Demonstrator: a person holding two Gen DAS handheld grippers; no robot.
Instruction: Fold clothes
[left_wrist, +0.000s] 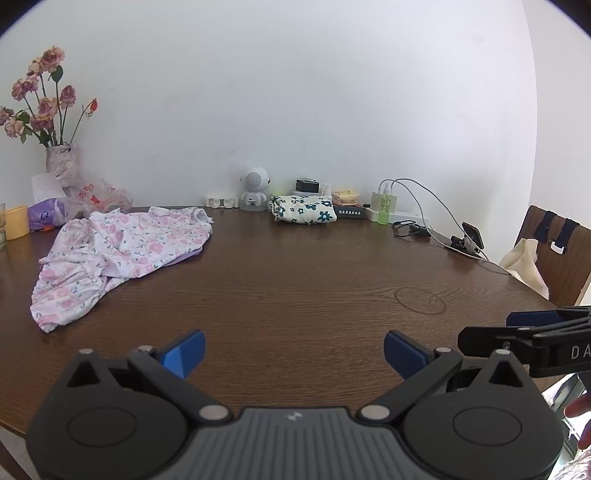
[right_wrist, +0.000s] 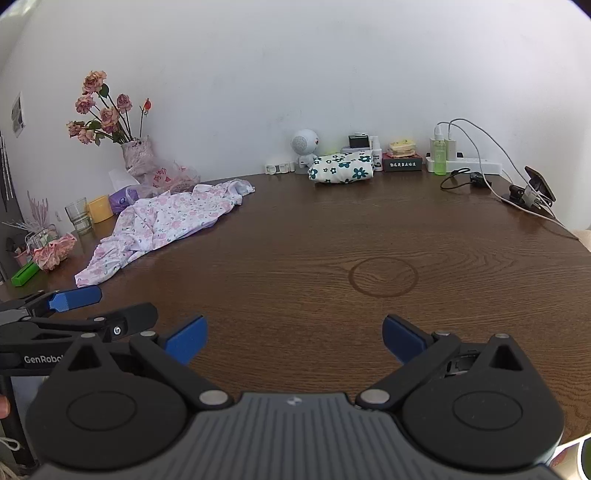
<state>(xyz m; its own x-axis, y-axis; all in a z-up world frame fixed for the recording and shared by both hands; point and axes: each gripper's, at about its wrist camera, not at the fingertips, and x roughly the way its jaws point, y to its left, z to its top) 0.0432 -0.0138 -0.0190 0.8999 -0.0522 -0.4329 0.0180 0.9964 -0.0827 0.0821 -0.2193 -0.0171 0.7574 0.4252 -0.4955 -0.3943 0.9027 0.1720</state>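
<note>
Two grippers over bare counter (left_wrist: 295, 295), nothing held. My left gripper (left_wrist: 294, 352): fingers spread wide, empty. Right gripper (right_wrist: 294, 338): same. Pink floral garment (left_wrist: 122, 251) crumpled, far left of counter. Green-flower garment (left_wrist: 304, 209) already folded, by wall. I judge: start of next fold; reach left, grab hem, drag to centre, flatten. Vase (right_wrist: 136, 155) holds dried roses; glass (right_wrist: 78, 215) looks empty.

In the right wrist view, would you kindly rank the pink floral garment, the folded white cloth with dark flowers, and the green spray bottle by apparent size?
1. Crumpled pink floral garment, clearly largest.
2. Folded white cloth with dark teal flowers.
3. Translucent green spray bottle, smallest.
The garment lies nearer the camera, but the gap looks real.
</note>
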